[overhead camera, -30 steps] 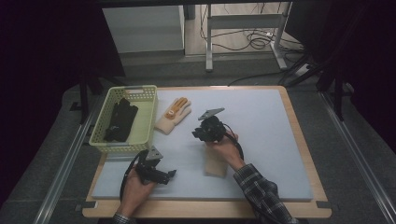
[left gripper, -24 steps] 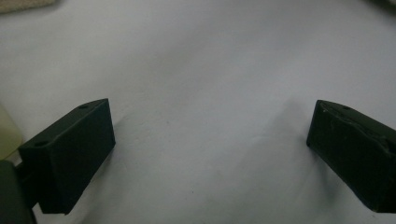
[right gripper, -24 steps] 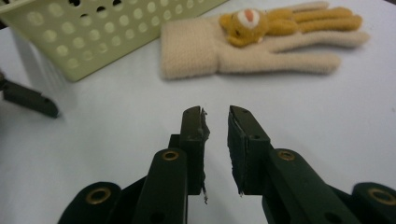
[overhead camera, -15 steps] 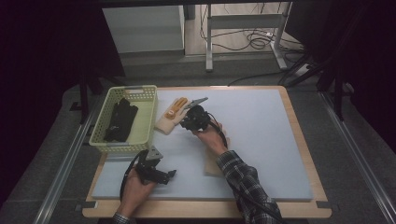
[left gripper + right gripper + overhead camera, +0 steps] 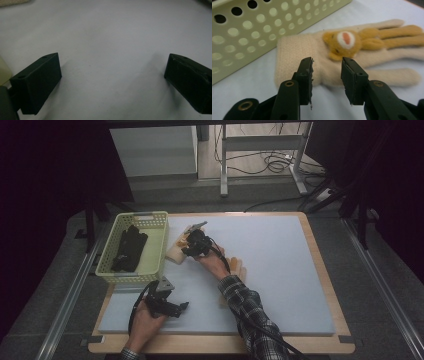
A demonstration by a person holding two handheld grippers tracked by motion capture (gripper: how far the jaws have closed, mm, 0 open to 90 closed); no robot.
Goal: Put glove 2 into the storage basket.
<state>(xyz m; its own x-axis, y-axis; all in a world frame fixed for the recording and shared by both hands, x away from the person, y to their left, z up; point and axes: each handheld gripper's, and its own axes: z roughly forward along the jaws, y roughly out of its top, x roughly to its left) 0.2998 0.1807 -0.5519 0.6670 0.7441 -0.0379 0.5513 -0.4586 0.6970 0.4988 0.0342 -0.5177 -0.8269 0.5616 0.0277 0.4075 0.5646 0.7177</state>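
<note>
Moved: our right gripper (image 5: 189,241) crossed from mid-mat to the glove by the basket; jaws have just been opening, nothing pinched between them.
Left gripper (image 5: 181,306): near edge of the mat, jaws spread wide over bare surface, holding nothing.
Mat (image 5: 280,270): pale blue-grey, smooth, matte, on a wooden board.
Right gripper jaws: narrow gap, poised over the cuff.
Glove (image 5: 317,55): cream knit, flat on the mat, orange plush bear face with a white muzzle on its back; just beside the basket.
Second glove (image 5: 239,268): cream, partly under our right forearm.
Basket (image 5: 262,27): pale green plastic, round-hole walls; dark fabric item (image 5: 129,249) inside.
Writing: none we can read.
</note>
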